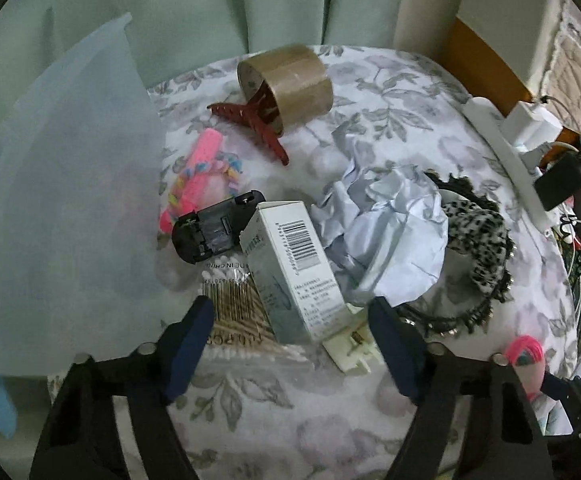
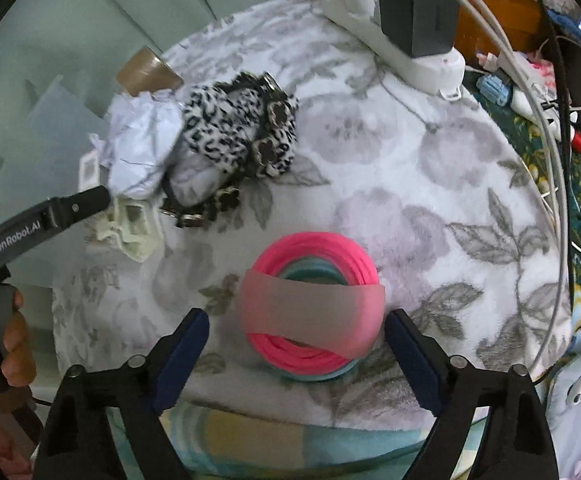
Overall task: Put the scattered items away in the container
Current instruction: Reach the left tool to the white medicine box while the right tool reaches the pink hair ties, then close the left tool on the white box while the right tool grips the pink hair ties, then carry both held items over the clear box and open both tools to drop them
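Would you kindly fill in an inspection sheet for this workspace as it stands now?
Surface: round table under a grey floral cloth.
Job's things: translucent plastic container at left; white barcoded carton, black toy car, cotton swab pack, red claw hair clip, brown tape roll, pink marker, pink and teal cord coil, leopard-print headband.
Clutter: crumpled white paper.
Grippers: left gripper open, straddling the carton; right gripper open, straddling the coil.
Cables: white power strip with chargers; leads trail off the right.
Surroundings: green curtain behind.
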Demonstrator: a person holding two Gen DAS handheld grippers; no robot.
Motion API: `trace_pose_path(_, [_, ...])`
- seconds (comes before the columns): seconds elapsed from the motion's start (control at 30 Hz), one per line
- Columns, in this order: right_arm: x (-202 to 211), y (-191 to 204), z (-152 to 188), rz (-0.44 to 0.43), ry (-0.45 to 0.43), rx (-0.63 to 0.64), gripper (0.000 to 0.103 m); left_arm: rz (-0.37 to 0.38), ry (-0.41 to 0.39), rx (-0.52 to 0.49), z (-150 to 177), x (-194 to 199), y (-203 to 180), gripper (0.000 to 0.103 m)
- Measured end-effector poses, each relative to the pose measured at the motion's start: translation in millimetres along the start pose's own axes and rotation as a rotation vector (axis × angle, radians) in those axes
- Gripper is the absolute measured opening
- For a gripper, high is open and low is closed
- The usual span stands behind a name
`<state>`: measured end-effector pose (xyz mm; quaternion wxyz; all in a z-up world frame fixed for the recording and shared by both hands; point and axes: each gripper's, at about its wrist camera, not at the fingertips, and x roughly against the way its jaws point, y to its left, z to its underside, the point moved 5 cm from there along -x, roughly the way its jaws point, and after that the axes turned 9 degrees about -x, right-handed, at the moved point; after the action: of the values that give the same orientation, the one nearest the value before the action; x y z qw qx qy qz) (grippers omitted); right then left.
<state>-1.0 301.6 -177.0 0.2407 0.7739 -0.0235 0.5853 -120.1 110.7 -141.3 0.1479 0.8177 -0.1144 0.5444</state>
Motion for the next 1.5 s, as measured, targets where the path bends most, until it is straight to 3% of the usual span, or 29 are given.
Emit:
trace_pose_path(0.1, [-2, 1, -2, 0.011, 0.0, 0.017, 0.09, 0.021, 0.007, 0.028, -1, -7, 6, 0.06])
trace_pose_path(0.17, [-3, 2, -2, 0.027, 0.0, 0.036, 0.088, 0.022, 0.012, 0.038, -1, -10, 9, 0.045])
trace_pose_path(0.3, [-2, 1, -2, 0.067, -0.014, 0.047, 0.074, 0.011, 0.018, 0.059, 0, -14, 18, 0.026])
trace_pose_path(0.53, [4, -5, 1, 0.039, -0.006, 0.062, 0.071, -0.015, -0.022, 0.057, -1, -4, 24, 0.025])
trace_pose_path(0.87, [45, -2, 4, 0.002, -0.087, 0.057, 0.071, 0.035, -0.144, 0.042, 2, 45, 19, 0.025])
trace_pose_path(1.0, [61, 27, -24, -0.024, -0.156, 0.046, 0.071, 0.072, -0.226, 0.036, -2, 77, 19, 0.025])
trace_pose_path(1.23, [109, 63, -42, -0.087, -0.284, 0.091, 0.071, 0.089, -0.372, 0.034, -8, 138, 31, 0.025])
trace_pose_path(1.5, [161, 119, -52, -0.189, -0.391, 0.174, 0.071, -0.008, -0.546, 0.079, 1, 201, 68, 0.025])
